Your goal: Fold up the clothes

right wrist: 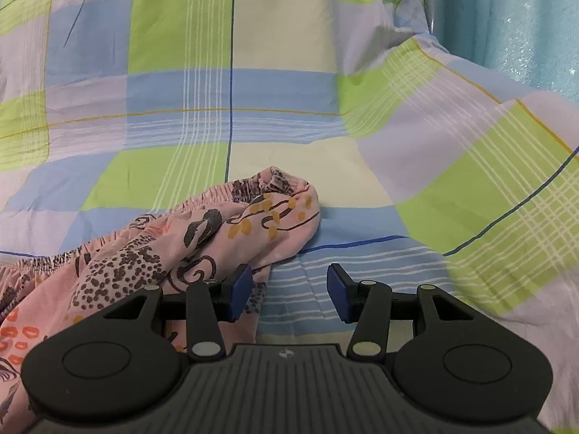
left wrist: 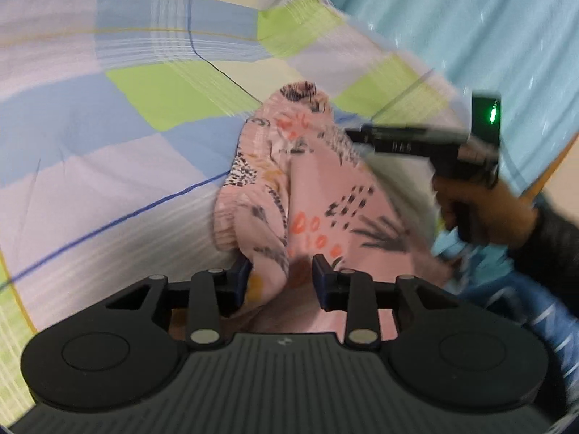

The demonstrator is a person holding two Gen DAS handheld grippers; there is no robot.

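While the pink patterned garment (right wrist: pixel 152 253) lies bunched on the checked bedsheet (right wrist: pixel 275 72), filling the lower left of the right wrist view, the right gripper (right wrist: pixel 289 291) is seen with jaws apart and only sheet between them. In the left wrist view, at lower centre, a fold of cloth is seen between the parted fingers of the left gripper (left wrist: pixel 282 280); a grip cannot be told

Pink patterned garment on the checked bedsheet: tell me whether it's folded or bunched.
Bunched. The pink patterned garment lies in crumpled, uneven rolls on the checked bedsheet, without flat layers.
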